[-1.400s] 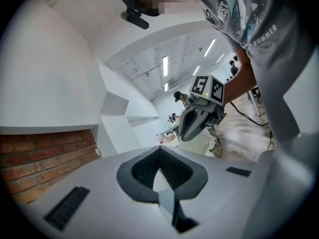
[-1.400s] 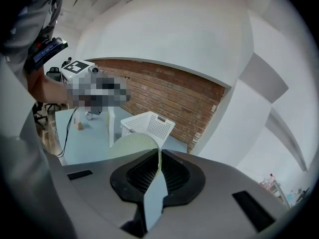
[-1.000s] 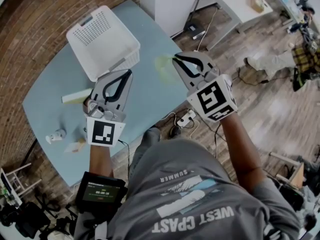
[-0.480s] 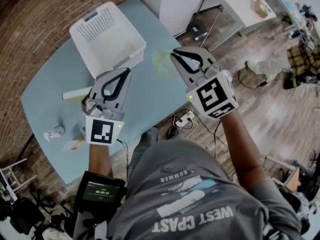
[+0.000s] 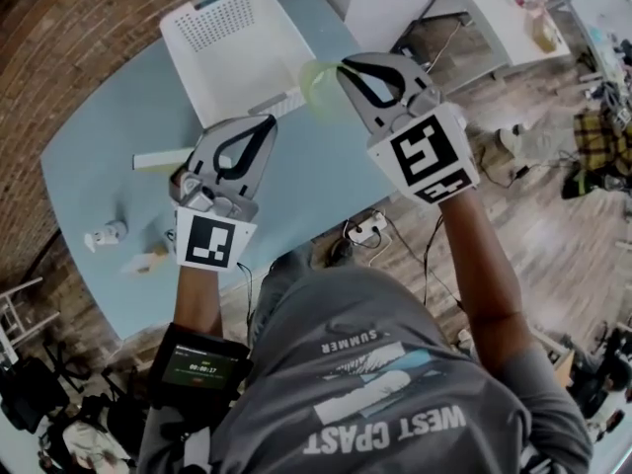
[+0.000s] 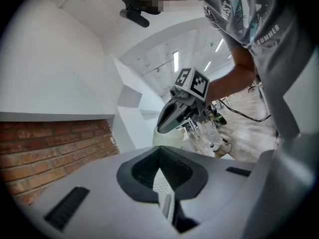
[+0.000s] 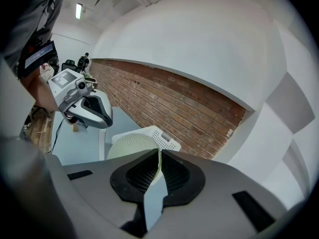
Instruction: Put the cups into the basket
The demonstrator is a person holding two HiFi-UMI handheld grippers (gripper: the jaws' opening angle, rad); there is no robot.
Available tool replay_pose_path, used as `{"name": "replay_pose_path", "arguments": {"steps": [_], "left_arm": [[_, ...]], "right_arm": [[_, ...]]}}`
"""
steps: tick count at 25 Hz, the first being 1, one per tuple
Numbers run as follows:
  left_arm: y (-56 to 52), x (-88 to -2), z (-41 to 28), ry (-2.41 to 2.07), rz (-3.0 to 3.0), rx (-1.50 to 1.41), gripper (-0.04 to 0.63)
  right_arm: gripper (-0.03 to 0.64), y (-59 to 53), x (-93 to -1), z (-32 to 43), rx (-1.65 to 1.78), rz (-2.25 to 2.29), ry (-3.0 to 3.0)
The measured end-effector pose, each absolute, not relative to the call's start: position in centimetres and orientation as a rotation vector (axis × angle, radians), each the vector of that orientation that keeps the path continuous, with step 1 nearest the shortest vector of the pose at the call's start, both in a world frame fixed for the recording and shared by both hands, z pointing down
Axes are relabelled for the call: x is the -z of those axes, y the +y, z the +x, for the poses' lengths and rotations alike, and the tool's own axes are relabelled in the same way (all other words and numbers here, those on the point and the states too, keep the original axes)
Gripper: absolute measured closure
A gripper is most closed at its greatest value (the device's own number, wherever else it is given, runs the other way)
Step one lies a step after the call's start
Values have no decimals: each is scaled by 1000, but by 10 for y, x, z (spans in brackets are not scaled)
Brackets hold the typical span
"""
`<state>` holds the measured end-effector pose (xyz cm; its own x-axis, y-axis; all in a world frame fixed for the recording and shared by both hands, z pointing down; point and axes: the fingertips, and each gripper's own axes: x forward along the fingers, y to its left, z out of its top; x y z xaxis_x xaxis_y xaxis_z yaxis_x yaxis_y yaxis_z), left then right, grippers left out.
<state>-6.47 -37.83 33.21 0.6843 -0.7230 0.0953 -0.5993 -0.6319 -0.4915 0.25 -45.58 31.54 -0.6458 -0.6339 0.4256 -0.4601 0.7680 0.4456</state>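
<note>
Right claw [image 7: 159,153]: pads clamped on the thin wall of the pale green, dot-textured plastic cup [image 7: 130,144]. I'm pinching it at the rim, and the body hangs out past the tips. The grip looks steady.

Left claw [image 5: 269,122]: tips pressed together with nothing between them. It sits lower and to the left, clear of the drop path.

Change over the last second: I've carried the cup up and across the light blue table [image 5: 109,156]. A second ago it hung well short of the white perforated plastic basket [image 5: 237,57]. Now, from the head view, it's right at the basket's near right corner. It isn't over the opening yet, as far as I can tell.

The basket looks empty, so this would be the first cup in. Judging by this, I'm mid-transport and need a short push further left over the rim before letting go. The risk is clipping the basket wall with the hanging cup.

Further left on the table are a pale flat strip [image 5: 163,159] and a small white object [image 5: 104,235], both untouched. I can't tell what they are.
</note>
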Motion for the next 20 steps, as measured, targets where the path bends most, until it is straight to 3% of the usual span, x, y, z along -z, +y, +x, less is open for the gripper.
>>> {"name": "replay_pose_path", "arguments": {"steps": [20], "left_arm": [[-391, -364, -110, 1166, -2513, 405, 597]], "right_arm": [[586, -533, -390, -111, 431, 534, -2334]]}}
